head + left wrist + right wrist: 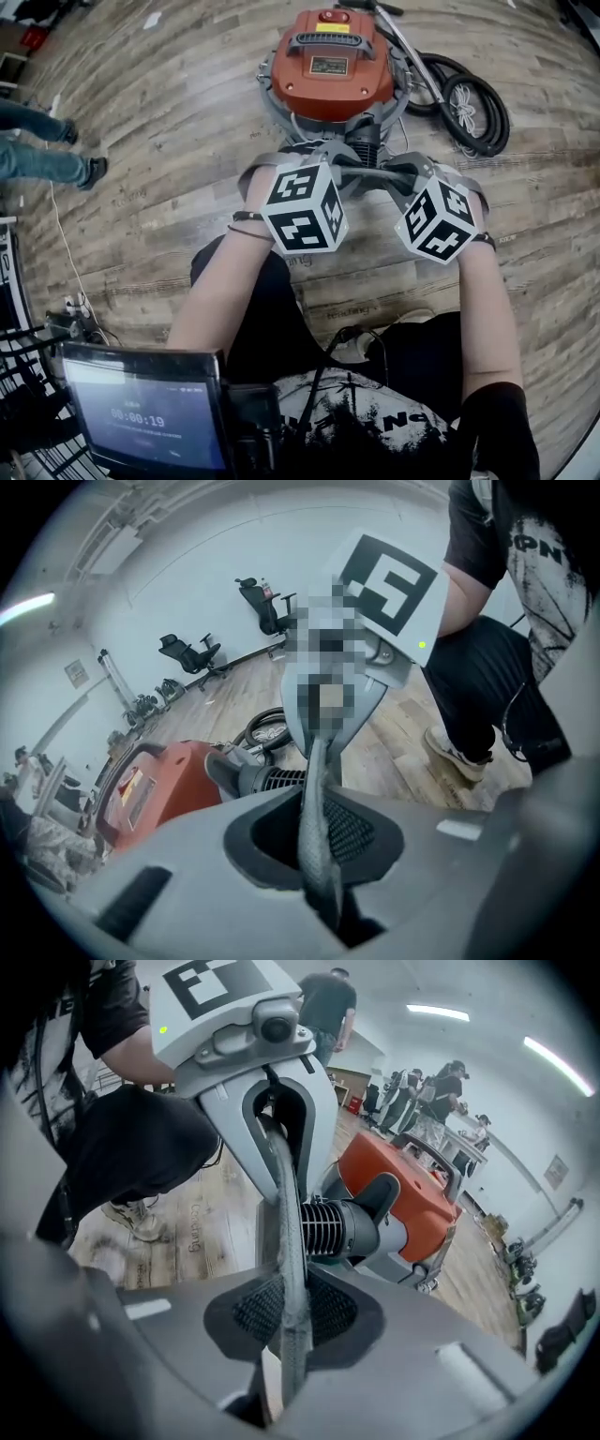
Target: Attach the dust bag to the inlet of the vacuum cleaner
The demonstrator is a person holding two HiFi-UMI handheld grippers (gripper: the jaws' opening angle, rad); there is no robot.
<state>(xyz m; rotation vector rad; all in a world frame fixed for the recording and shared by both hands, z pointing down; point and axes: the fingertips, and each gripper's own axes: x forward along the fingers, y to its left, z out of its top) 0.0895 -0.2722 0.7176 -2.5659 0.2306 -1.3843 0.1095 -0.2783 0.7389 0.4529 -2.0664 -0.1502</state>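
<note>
An orange vacuum cleaner [330,66] stands on the wood floor, its black ribbed inlet [364,141] facing me. A grey dust bag [361,176] is stretched between both grippers just in front of the inlet. My left gripper [323,157] is shut on the bag's left edge [317,799], and my right gripper [408,173] is shut on its right edge [289,1269]. In the left gripper view the inlet [253,778] sits just beyond the jaws [319,850]. The right gripper view has the inlet [342,1227] close behind the pinched fabric [291,1326]. The bag's opening is hidden.
A coiled black hose [473,108] lies right of the vacuum. A person's legs [47,159] are at the far left and a thin cable [66,253] runs along the floor. A screen [145,417] sits at lower left. People [422,1101] stand behind the vacuum.
</note>
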